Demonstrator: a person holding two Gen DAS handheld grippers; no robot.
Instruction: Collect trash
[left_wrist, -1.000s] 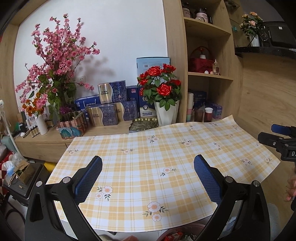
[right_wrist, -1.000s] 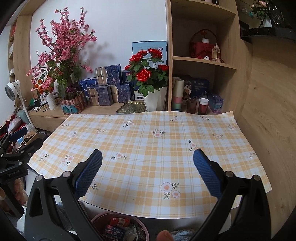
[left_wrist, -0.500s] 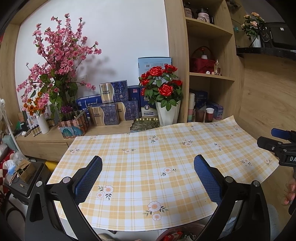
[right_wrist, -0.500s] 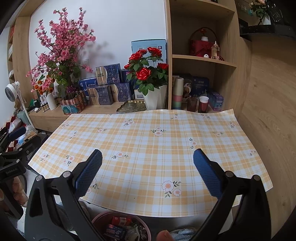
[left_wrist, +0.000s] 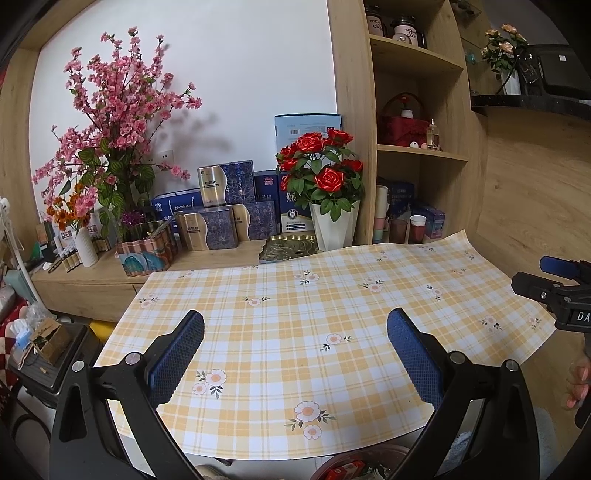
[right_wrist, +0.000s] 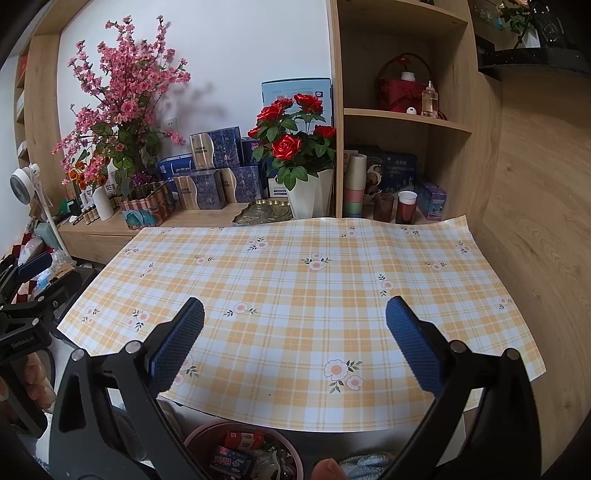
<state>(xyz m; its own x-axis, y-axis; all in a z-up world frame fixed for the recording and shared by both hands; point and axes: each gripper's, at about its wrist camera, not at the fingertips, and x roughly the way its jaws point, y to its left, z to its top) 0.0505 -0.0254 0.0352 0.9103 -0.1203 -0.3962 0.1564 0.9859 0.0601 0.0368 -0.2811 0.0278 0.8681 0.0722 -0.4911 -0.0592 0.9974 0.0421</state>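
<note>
we ease both grippers back a touch; left gripper (left_wrist: 295, 332) and right gripper (right_wrist: 295, 325) gape empty over the bare tablecloth (right_wrist: 295, 266). trash sits in the bin (right_wrist: 243, 454) below, so collecting looks done.

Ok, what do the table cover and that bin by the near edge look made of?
Table cover: probably thin vinyl or coated paper, printed plaid with flowers; smooth, and its far edge lifts in stiff waves. Bin: looks like pink moulded plastic with a smooth, rounded rim, though only part shows.
</note>
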